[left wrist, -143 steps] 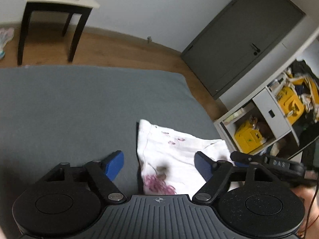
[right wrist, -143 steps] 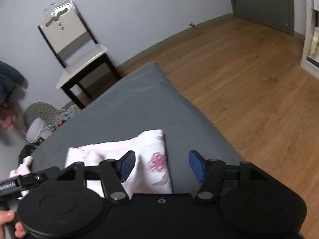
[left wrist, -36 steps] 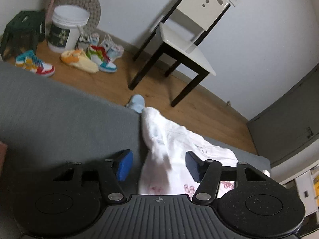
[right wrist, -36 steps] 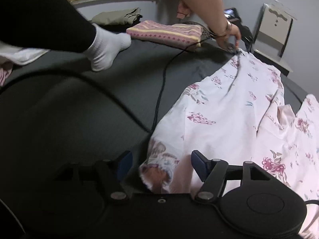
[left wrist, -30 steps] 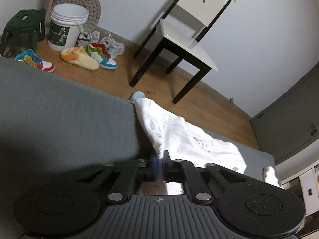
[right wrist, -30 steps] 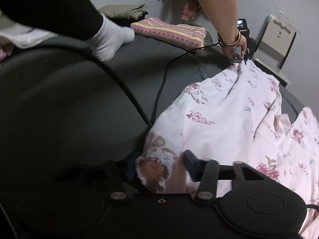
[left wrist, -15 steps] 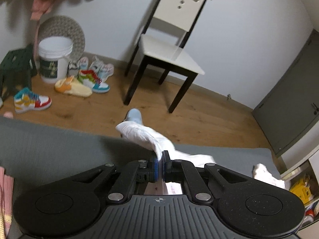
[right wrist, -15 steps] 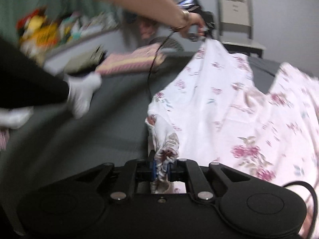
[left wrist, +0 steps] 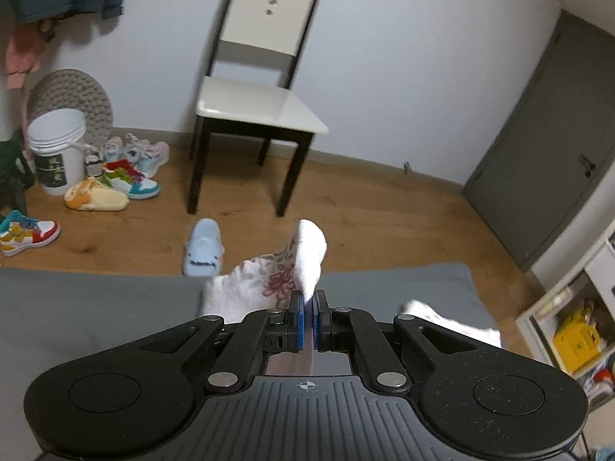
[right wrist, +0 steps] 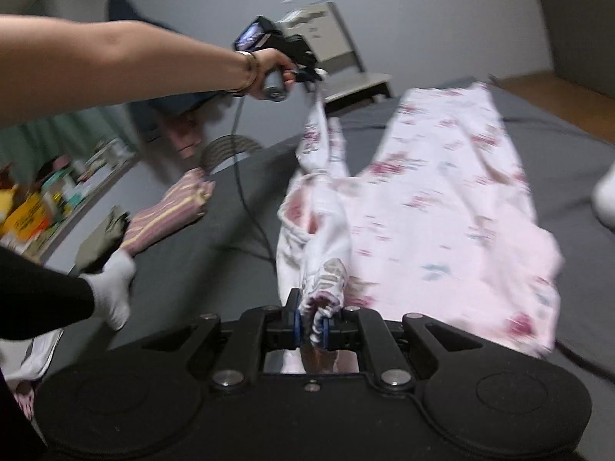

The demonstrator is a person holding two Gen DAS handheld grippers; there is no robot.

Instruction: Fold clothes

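Your left gripper (left wrist: 306, 320) is clenched on a corner of the white, pink-flowered cotton garment (right wrist: 442, 192), lifted above the far side of the grey bed cover (right wrist: 215, 238) — likely so the edge hangs free to carry over. In the right-wrist view your left forearm (right wrist: 115, 61) reaches out level, wrist high. Nearer you, your right gripper (right wrist: 311, 324) grasps a bunched end low down — the two pinch one edge taut. To the right, the rest of the cloth lies spread and rumpled on the cover.
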